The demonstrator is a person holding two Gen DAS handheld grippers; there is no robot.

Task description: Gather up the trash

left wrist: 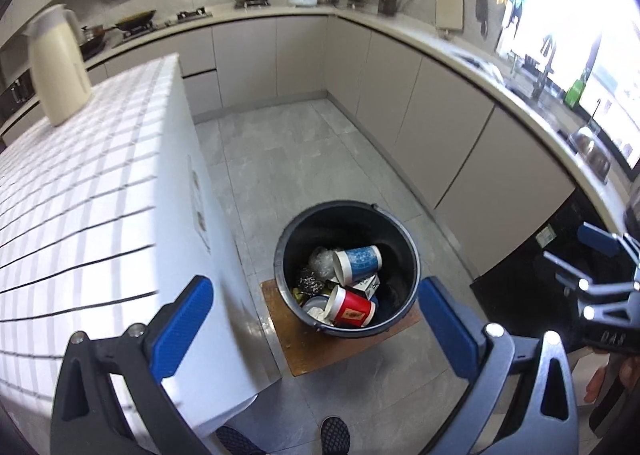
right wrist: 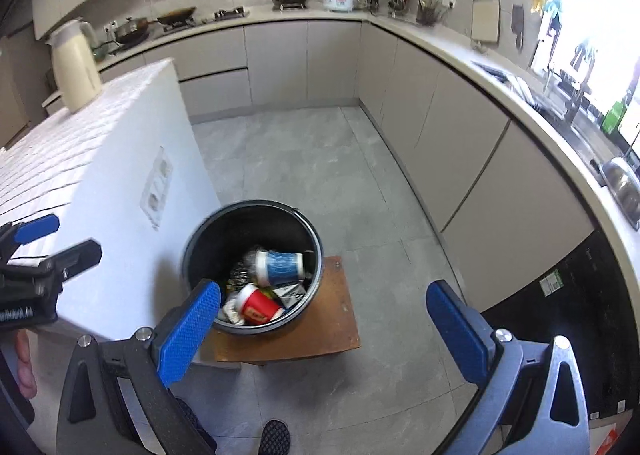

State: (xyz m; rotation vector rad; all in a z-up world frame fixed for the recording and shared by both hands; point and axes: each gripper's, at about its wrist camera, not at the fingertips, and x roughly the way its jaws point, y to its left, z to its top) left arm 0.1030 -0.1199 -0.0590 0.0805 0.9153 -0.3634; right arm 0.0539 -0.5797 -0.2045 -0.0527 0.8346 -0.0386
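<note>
- Your left gripper [left wrist: 316, 319] is spread wide with nothing between its blue pads [left wrist: 182, 325]; it hangs above the floor, on the near side of the black bucket [left wrist: 400, 239].
- Your right gripper [right wrist: 324, 325] is likewise released and empty, its left pad overlapping the near rim of the bucket [right wrist: 192, 251] in the right wrist view.
- In the left wrist view you can see your right gripper [left wrist: 576, 255] off to the right of the bucket, its fingers parted, with your hand [left wrist: 608, 379] under it.
- In the right wrist view your left gripper [right wrist: 56, 239] sits to the left of the bucket, in front of the white island.
- The trash is already in the bucket: a blue-and-white paper cup [left wrist: 357, 263] lies on its side toward the far half, and a red paper cup [left wrist: 350, 307] lies on its side at the near half.
- Beside the cups, toward the bucket's left wall, you have a metal scouring pad [left wrist: 311, 281] and a crumpled clear plastic piece [left wrist: 322, 259]; other scraps underneath are too jumbled to name.
- The bucket stands on a brown wooden board [left wrist: 316, 351] on the grey tile floor, just right of the white tiled island [left wrist: 80, 183].
- A cream thermos jug [left wrist: 58, 63] stands on the island top, well away from the bucket.
- Your shoe tips [left wrist: 335, 431] show at the bottom edge, on the near side of the board.
</note>
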